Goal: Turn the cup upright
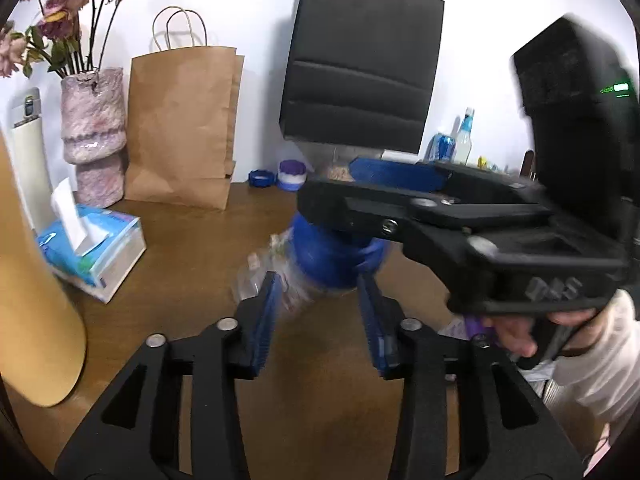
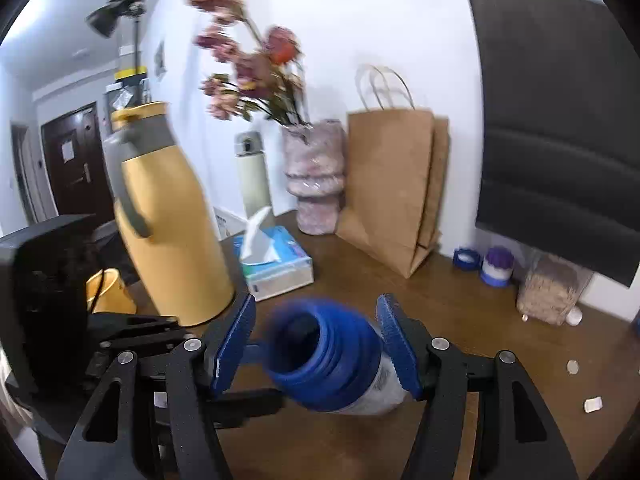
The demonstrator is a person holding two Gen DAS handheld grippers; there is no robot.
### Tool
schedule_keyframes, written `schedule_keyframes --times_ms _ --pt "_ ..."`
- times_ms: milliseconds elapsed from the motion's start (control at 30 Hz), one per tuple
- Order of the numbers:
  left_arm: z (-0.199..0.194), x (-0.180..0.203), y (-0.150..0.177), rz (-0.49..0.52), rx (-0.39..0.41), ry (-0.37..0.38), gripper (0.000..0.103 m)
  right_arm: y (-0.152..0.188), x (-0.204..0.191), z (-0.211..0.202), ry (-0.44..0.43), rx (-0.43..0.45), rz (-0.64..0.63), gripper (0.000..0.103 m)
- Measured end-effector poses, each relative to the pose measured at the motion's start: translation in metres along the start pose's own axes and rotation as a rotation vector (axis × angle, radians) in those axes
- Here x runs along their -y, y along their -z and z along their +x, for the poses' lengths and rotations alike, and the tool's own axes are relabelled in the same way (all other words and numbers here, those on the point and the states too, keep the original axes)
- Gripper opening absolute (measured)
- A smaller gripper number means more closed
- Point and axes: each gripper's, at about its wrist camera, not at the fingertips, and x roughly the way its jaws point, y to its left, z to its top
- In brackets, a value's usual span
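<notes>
The cup (image 2: 332, 356) is seen lying tilted between the wide-open blue pads of the right gripper (image 2: 320, 344), blue end pointing left. Nothing is gripped. The left gripper (image 1: 316, 316) is open too, just behind it.

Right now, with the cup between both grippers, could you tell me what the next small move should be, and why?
Probably close the right gripper on the cup before turning it. In the right wrist view the cup lies on its side over the table, blue end toward the camera, with a visible gap at the left finger. The left gripper is also open, so neither clearly holds it yet.
</notes>
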Motion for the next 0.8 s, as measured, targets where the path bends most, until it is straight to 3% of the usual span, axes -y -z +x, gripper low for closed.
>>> schedule_keyframes --times_ms 167,267,367,400,433,500,667,767,800 --pt "-0.027 -0.006 0.029 -0.031 -0.018 -0.015 0.041 0.018 -0.060 -0.018 0.108 0.060 -0.147 0.068" --pt "-0.031 -0.014 0.048 -0.071 -0.078 -0.056 0.045 0.031 -0.081 -0.019 0.098 0.038 -0.166 0.068" --pt "-0.035 -0.019 0.061 -0.091 -0.122 -0.086 0.045 0.047 -0.075 -0.016 0.040 -0.030 -0.083 0.068" --pt "-0.036 -0.020 0.063 -0.086 -0.128 -0.095 0.052 0.053 -0.069 -0.020 0.025 -0.042 -0.052 0.068" --pt "-0.037 -0.021 0.064 -0.083 -0.139 -0.102 0.066 0.055 -0.062 -0.025 0.016 -0.042 -0.024 0.068" --pt "-0.036 -0.020 0.065 -0.107 -0.171 -0.086 0.075 0.058 -0.043 -0.037 0.000 -0.042 0.047 0.068" --pt "-0.011 0.005 0.061 -0.112 -0.202 0.001 0.078 0.070 0.039 -0.054 -0.072 -0.093 0.338 0.068" --pt "0.013 0.027 0.058 -0.118 -0.261 0.058 0.078 0.086 0.068 -0.058 0.000 -0.167 0.445 0.068" --pt "0.018 0.034 0.057 -0.124 -0.278 0.099 0.078 0.091 0.069 -0.061 -0.022 -0.188 0.443 0.068"
